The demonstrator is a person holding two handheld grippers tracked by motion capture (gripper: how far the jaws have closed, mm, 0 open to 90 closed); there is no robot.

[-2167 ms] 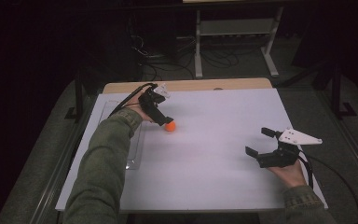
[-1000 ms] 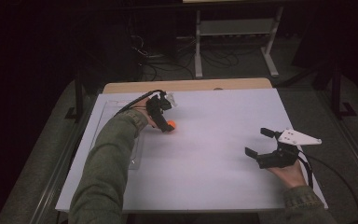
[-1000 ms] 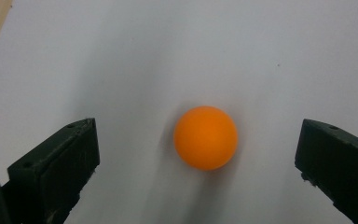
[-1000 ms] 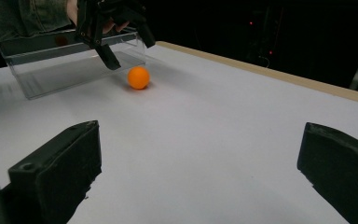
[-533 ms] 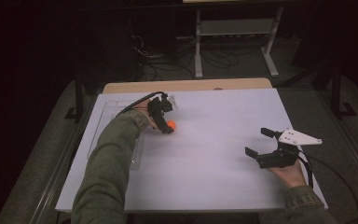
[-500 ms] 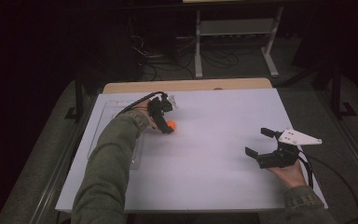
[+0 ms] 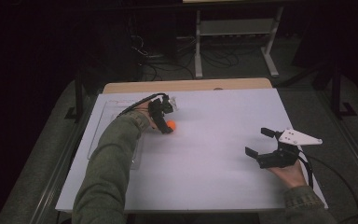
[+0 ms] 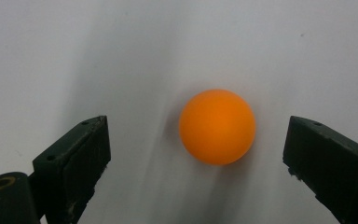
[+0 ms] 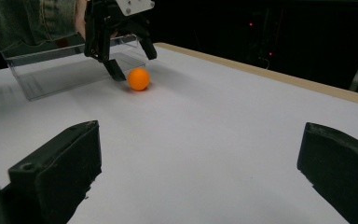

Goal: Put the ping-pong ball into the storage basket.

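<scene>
An orange ball [image 7: 170, 125] rests on the white table [image 7: 214, 177] at the left rear. My left gripper [image 7: 166, 129] points down over it. Its jaws have just been closing, but they still stand apart from the ball [image 8: 217, 126], which lies between them, nearer the right jaw. In the right gripper view the left gripper [image 9: 135, 64] straddles the ball [image 9: 139, 78]. My right gripper [image 7: 257, 142] rests at the right side of the table, open and holding nothing, with bare table between its jaws [image 9: 196, 158].
A clear plastic tray [image 7: 100, 126] lies at the table's left edge, just behind my left forearm [image 7: 107, 172]; it also shows as the clear tray [image 9: 65, 70] in the right gripper view. A wooden strip [image 7: 186, 86] borders the far edge. Dark floor, cables and a desk frame lie beyond.
My left gripper has shifted slightly from beside the ball to stand over it. The ball and the right gripper have kept still.
</scene>
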